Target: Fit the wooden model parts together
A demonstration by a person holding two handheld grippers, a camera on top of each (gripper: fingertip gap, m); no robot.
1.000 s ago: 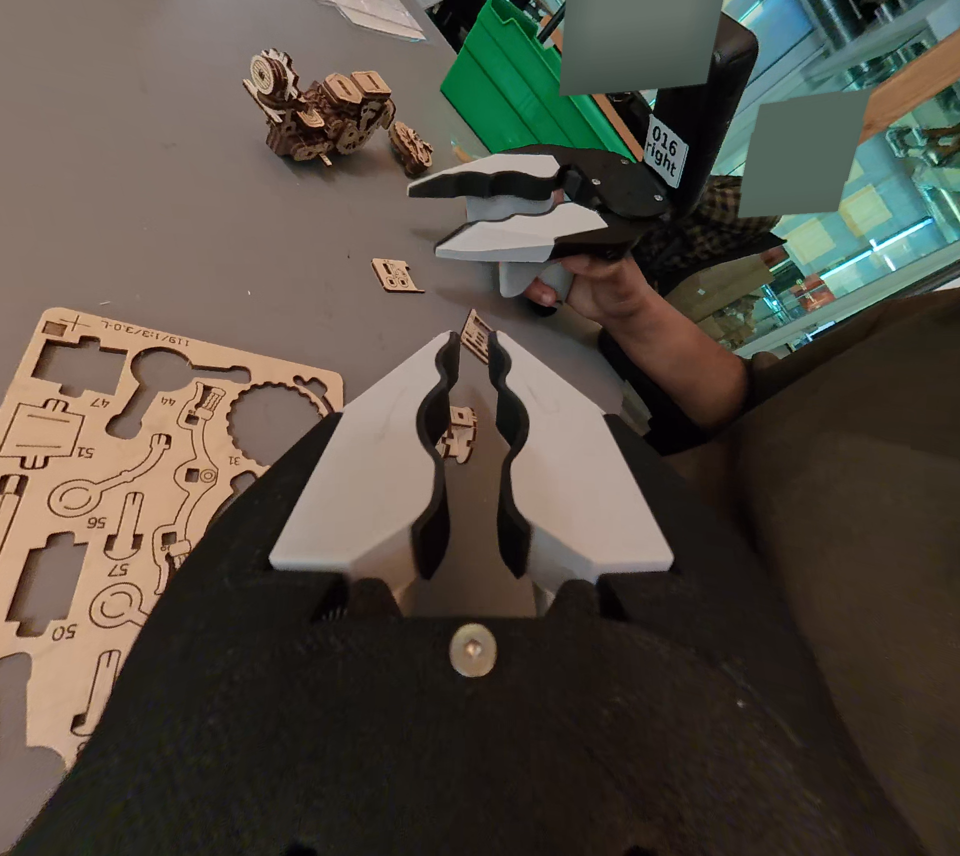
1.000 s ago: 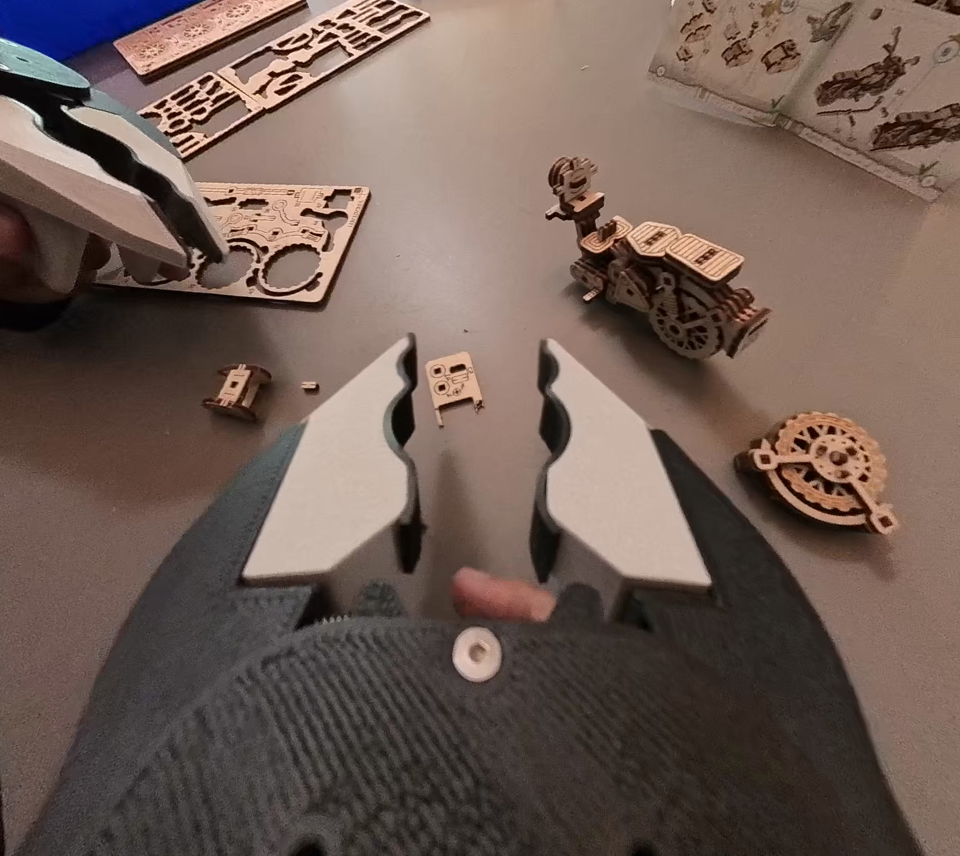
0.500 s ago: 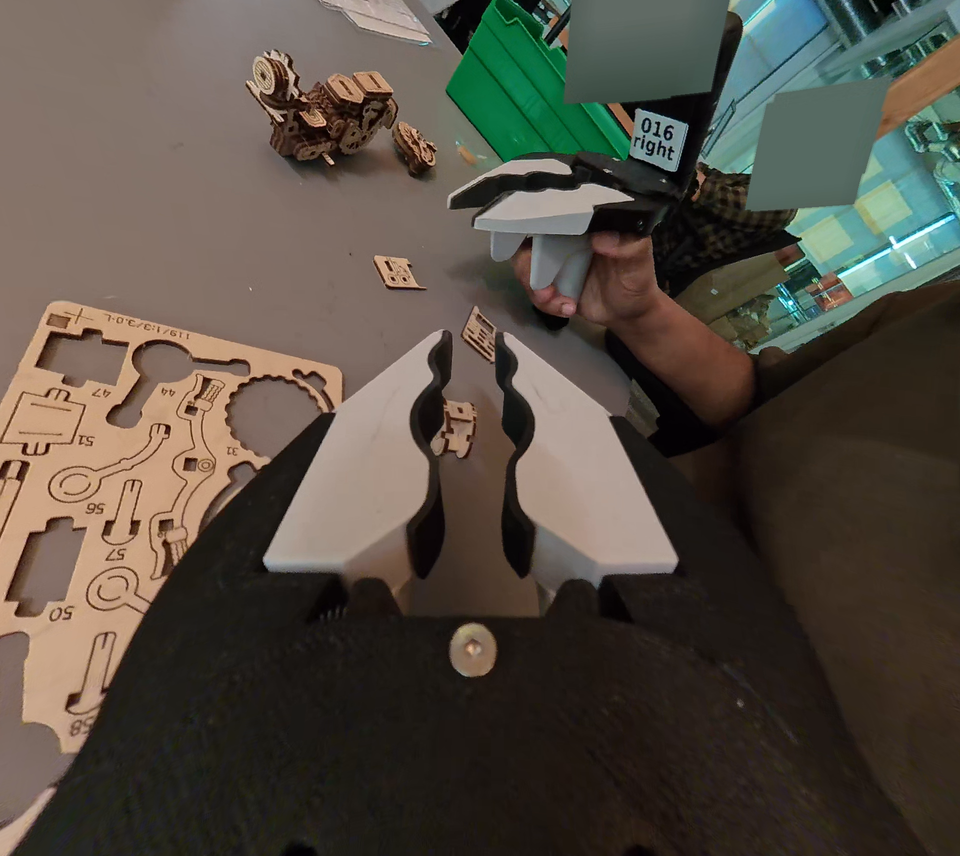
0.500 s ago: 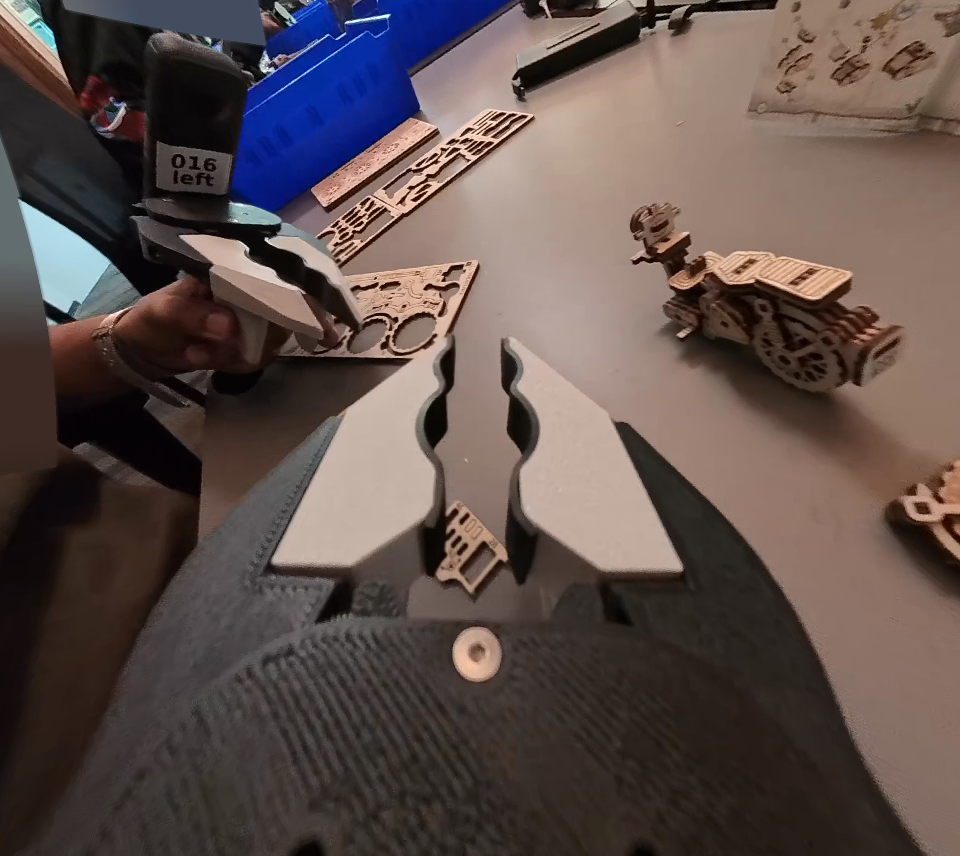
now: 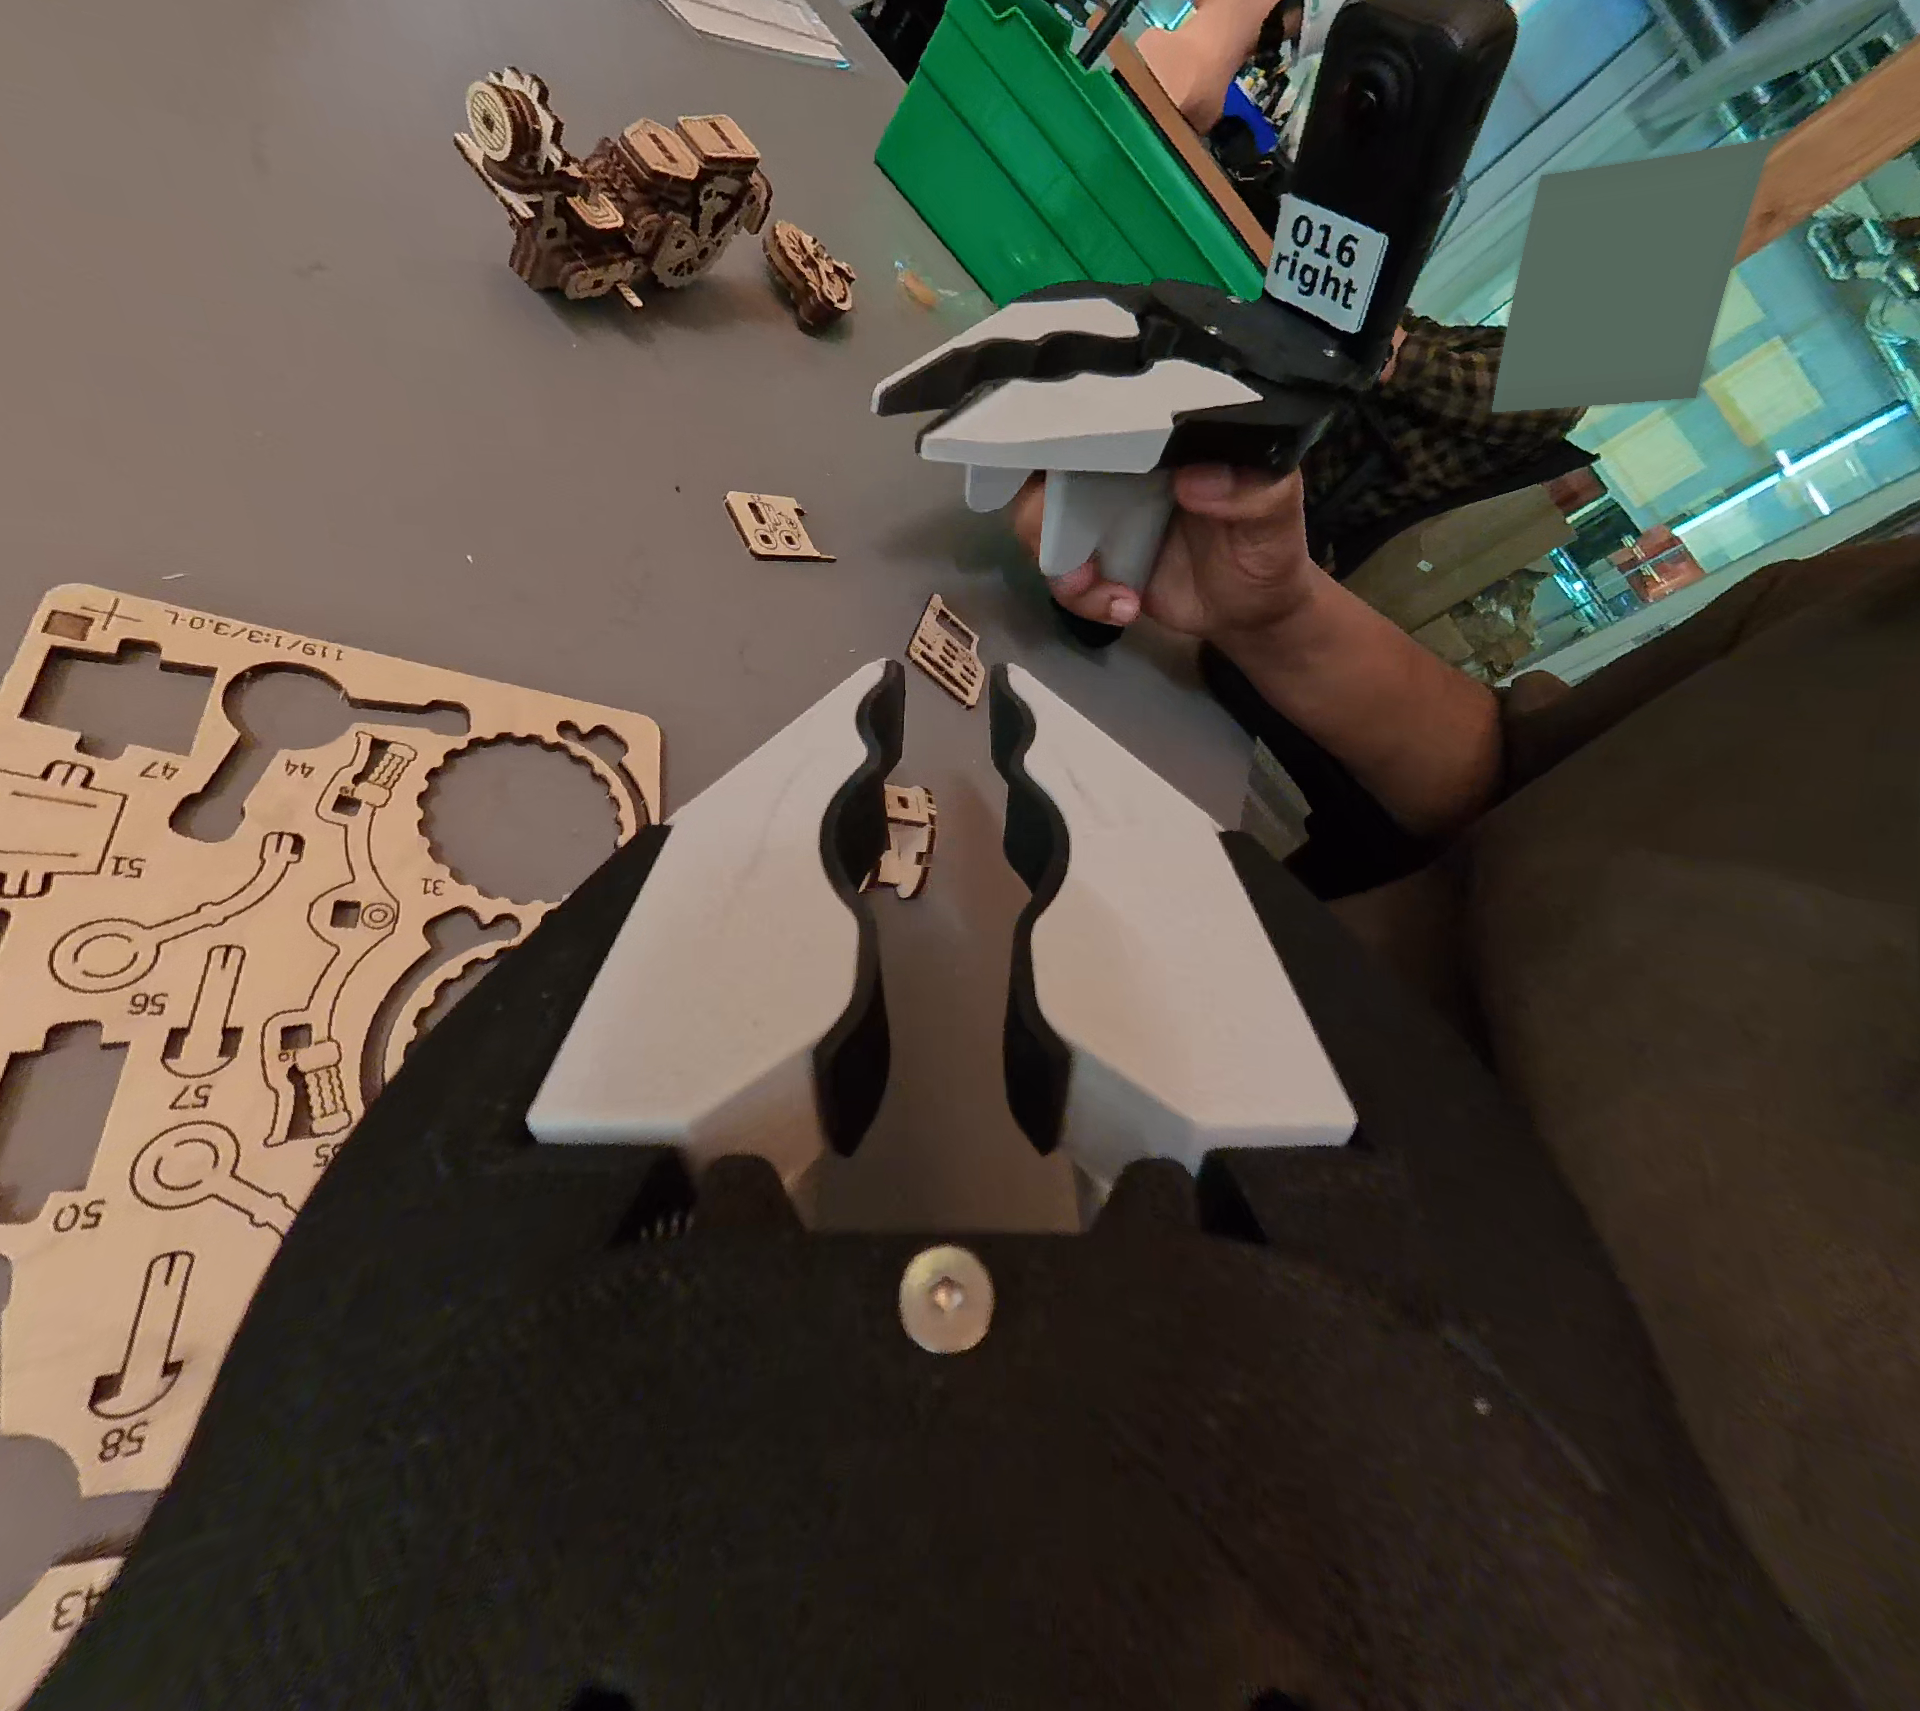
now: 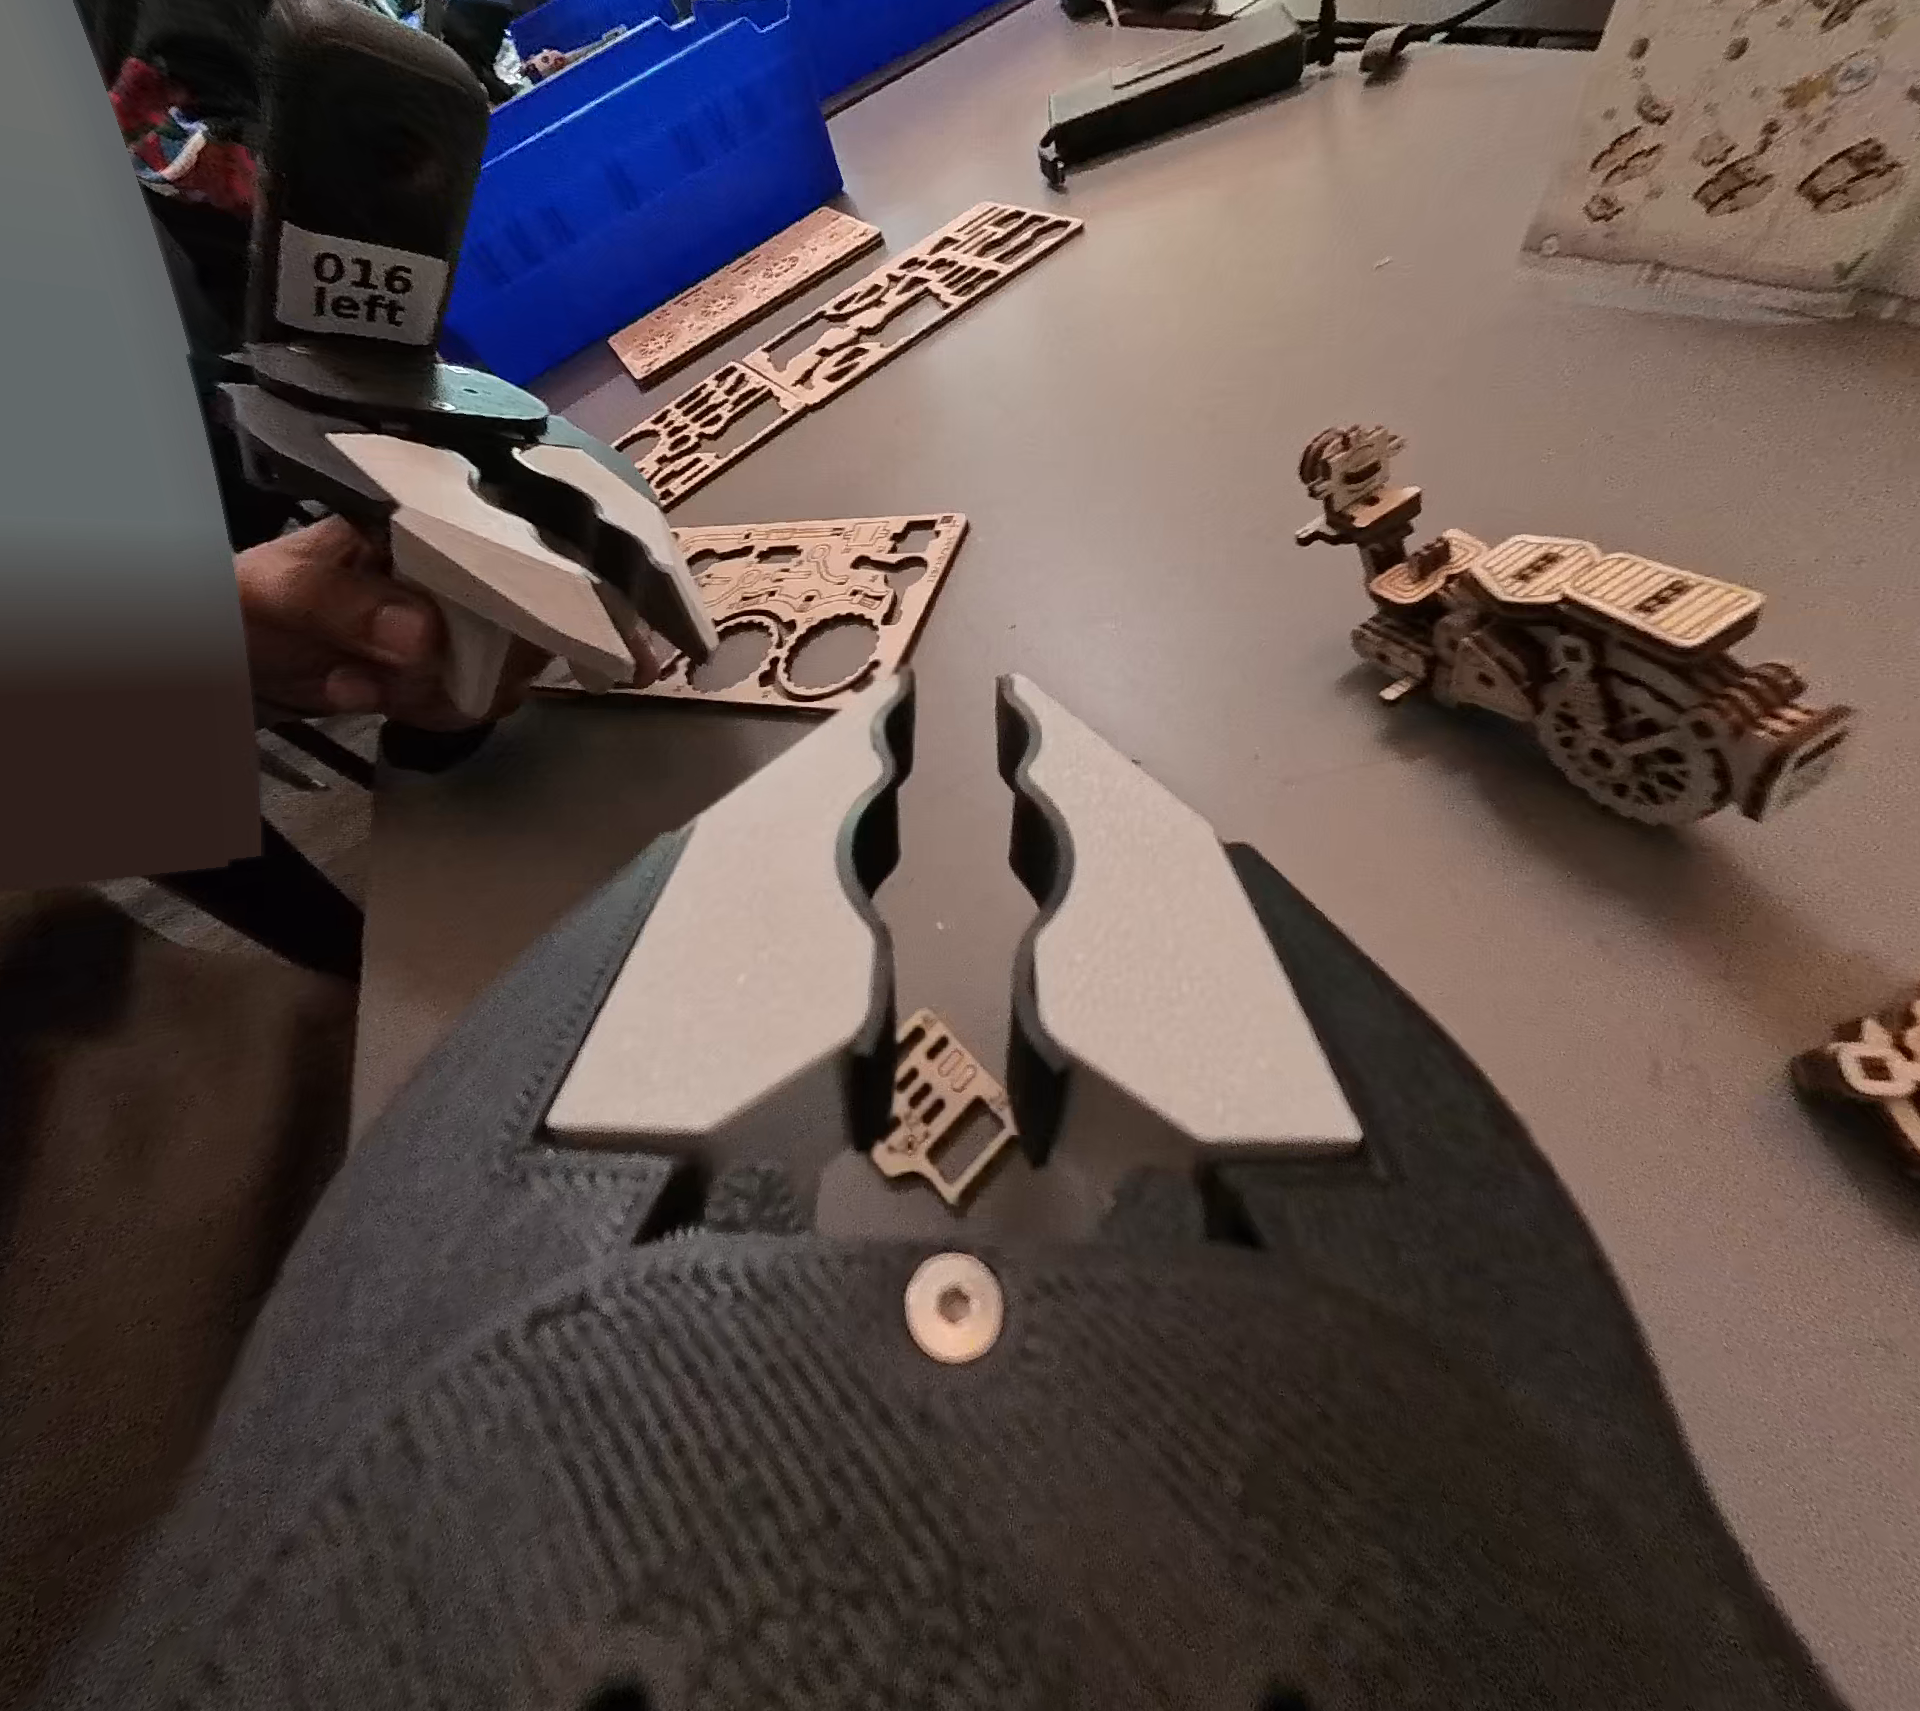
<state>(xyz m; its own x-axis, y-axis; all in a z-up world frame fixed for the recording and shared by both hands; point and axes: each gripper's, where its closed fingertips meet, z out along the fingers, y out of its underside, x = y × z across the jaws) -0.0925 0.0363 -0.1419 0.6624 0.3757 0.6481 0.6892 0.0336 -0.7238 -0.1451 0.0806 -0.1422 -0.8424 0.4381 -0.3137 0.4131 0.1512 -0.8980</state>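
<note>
A flat slotted wooden piece (image 5: 945, 648) lies near the table's front edge, just past my left gripper (image 5: 945, 685), whose jaws stand slightly apart and hold nothing. A small wooden spool (image 5: 909, 835) lies on the table below the left fingers. My right gripper (image 6: 951, 695) hovers above the same slotted piece (image 6: 940, 1111), jaws narrowly apart and empty. It also shows in the left wrist view (image 5: 904, 420). A second flat piece (image 5: 777, 527) lies farther in. The part-built wooden motorcycle (image 6: 1558, 674) stands to the right, with a wheel assembly (image 6: 1870, 1090) beside it.
A punched-out plywood sheet (image 5: 260, 882) lies left of the left gripper (image 6: 675, 643). More part sheets (image 6: 862, 342) lie by blue bins (image 6: 644, 207). An instruction sheet (image 6: 1766, 103) and a black adapter (image 6: 1174, 87) are at the back. A green bin (image 5: 1039, 155) stands off the right side. The left gripper's tips are roughly 7 cm from the right gripper's. To the part-built wooden motorcycle (image 6: 1558, 674): right tips about 10 cm, left tips about 20 cm. Look for it in the left wrist view (image 5: 692, 214) too.
My right gripper has lifted, pulled back toward the front edge over the slotted piece, and narrowed its jaws. My left gripper has barely moved; its gap is slightly wider.
</note>
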